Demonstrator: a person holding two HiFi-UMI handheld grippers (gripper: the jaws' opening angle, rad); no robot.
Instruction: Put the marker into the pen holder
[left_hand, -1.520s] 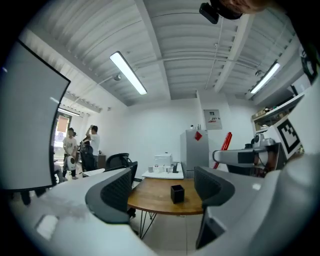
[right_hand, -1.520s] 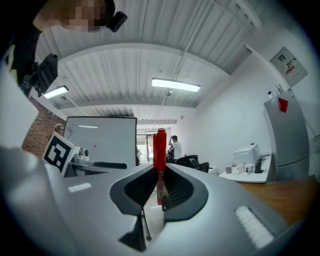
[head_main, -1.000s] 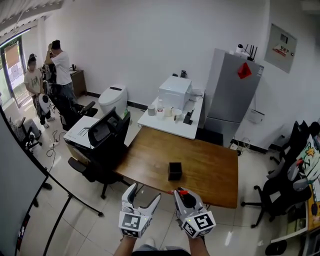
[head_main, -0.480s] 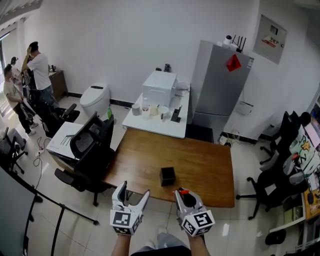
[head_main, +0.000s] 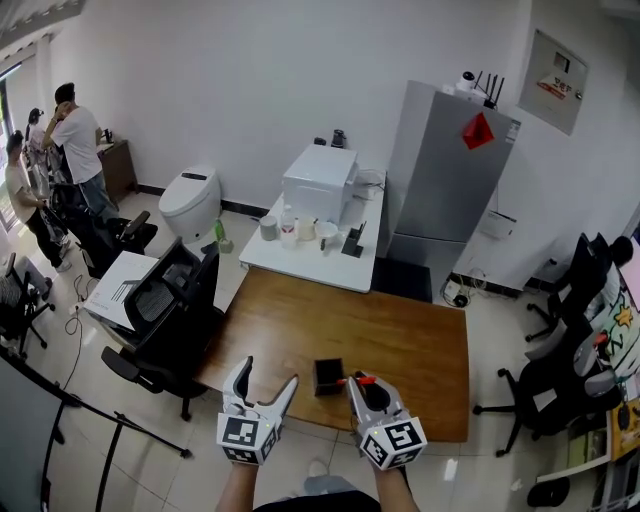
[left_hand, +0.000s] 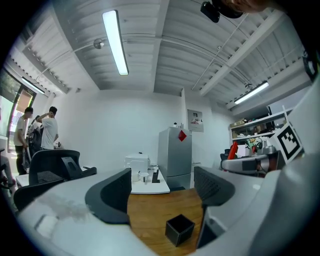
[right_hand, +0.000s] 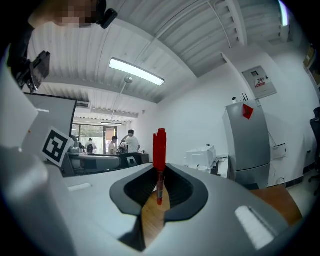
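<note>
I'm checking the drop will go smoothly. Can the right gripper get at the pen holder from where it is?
Probably yes. The right gripper, shut on the red marker, hangs just beside the open-topped pen holder near the table edge, with nothing between them. The left gripper stands open, clear of the way.

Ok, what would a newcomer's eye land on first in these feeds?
The red marker, clamped in the shut right gripper, stands out most. In the head view the black pen holder sits near the front edge of the wooden table, showing between the two grippers. The left gripper hangs open and empty.
</note>
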